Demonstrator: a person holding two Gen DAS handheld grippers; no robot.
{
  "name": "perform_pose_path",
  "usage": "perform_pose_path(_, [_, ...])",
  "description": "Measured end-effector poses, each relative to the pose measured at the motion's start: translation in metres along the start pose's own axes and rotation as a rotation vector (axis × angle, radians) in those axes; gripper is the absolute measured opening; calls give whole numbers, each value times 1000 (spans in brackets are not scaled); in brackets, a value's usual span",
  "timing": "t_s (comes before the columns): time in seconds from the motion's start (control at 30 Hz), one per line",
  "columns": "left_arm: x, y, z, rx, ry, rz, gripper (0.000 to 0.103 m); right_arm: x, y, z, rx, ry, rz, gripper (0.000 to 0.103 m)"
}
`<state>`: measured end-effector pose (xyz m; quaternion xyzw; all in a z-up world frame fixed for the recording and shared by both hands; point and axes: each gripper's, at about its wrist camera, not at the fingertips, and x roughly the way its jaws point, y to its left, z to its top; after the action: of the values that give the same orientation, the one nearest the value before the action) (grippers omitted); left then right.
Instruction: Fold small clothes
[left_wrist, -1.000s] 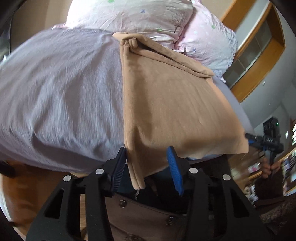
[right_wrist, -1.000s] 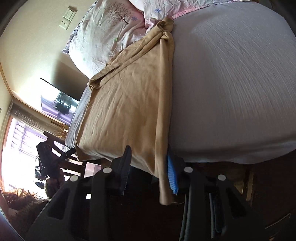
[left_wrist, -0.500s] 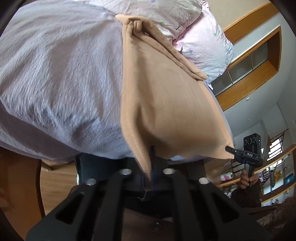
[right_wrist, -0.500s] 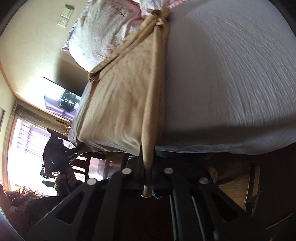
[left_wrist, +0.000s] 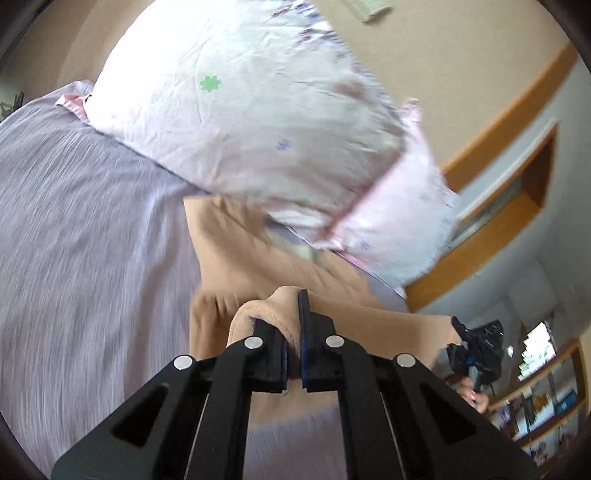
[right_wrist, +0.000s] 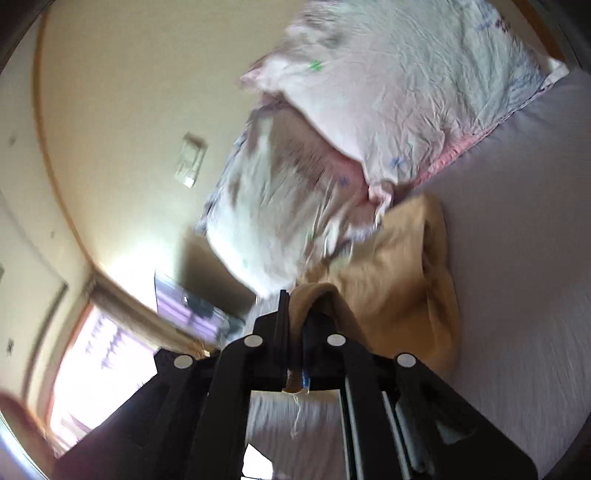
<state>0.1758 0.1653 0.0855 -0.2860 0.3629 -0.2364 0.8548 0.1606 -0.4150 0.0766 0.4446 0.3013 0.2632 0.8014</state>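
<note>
A tan garment lies on the lilac bed sheet, its far end against the pillows. My left gripper is shut on a bunched near corner of the garment, lifted above the cloth below. In the right wrist view the garment is doubled over itself, and my right gripper is shut on its other near corner. A loose thread hangs below the right jaws. The right gripper shows in the left wrist view, at the garment's right edge.
Two floral pillows lie at the head of the bed, also in the right wrist view. A beige wall with a switch plate is behind them. A window and wooden shelves are off to the sides.
Both grippers shut on the garment's near corners at the bed's foot edge, then carried them up and forward toward the pillows, doubling the garment over itself.
</note>
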Motion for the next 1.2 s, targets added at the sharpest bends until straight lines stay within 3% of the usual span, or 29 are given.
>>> perform_pose_path(0.07, [51, 10, 29, -34, 31, 76, 3, 37, -29, 28, 96, -12, -50, 5])
perform_pose_path(0.13, [79, 24, 43, -71, 62, 123, 3, 75, -69, 50, 217, -16, -134, 5])
perform_pose_path(0.2, [101, 40, 55, -122, 80, 143, 3, 93, -91, 55, 285, -26, -163, 5])
perform_pose_path(0.33, [123, 56, 73, -142, 77, 165, 3, 112, -107, 64, 311, -60, -165, 5])
perform_pose_path(0.43, [133, 64, 79, -176, 77, 152, 4, 119, -109, 69, 316, -82, -231, 10])
perform_pose_path(0.47, [136, 67, 80, -204, 82, 135, 4, 122, -110, 70, 325, -85, -268, 17])
perform_pose_path(0.5, [137, 74, 81, -248, 96, 106, 4, 123, -112, 70, 331, -80, -305, 49])
perform_pose_path(0.53, [138, 78, 84, -276, 106, 80, 4, 125, -112, 71, 325, -82, -276, 62])
perform_pose_path(0.6, [129, 90, 86, -356, 98, 2, 6, 125, -105, 73, 273, -82, -289, 68])
perform_pose_path(0.67, [108, 95, 89, -391, 24, -28, 36, 125, -95, 75, 213, -89, -295, 78])
perform_pose_path(0.7, [96, 93, 91, -378, -31, 0, 81, 124, -88, 75, 175, -91, -279, 80])
perform_pose_path(0.73, [82, 90, 92, -353, -102, 35, 95, 125, -82, 75, 156, -96, -260, 80])
perform_pose_path(0.77, [65, 85, 93, -306, -177, 48, 95, 125, -75, 76, 123, -107, -222, 80])
perform_pose_path(0.83, [56, 78, 97, -257, -165, 47, 95, 122, -56, 76, 45, -104, -170, 80])
perform_pose_path(0.93, [52, 49, 85, -134, -66, 18, 95, 125, -32, 66, -42, -24, -185, 82])
perform_pose_path(1.07, [71, 12, 54, 43, 62, 38, 95, 138, -32, 49, -36, 81, -200, 83])
perform_pose_path(1.17, [92, 2, 44, 93, 126, 67, 95, 149, -37, 38, -15, 141, -232, 83])
perform_pose_path(1.2, [99, 2, 39, 105, 148, 109, 95, 153, -38, 32, -19, 162, -260, 85])
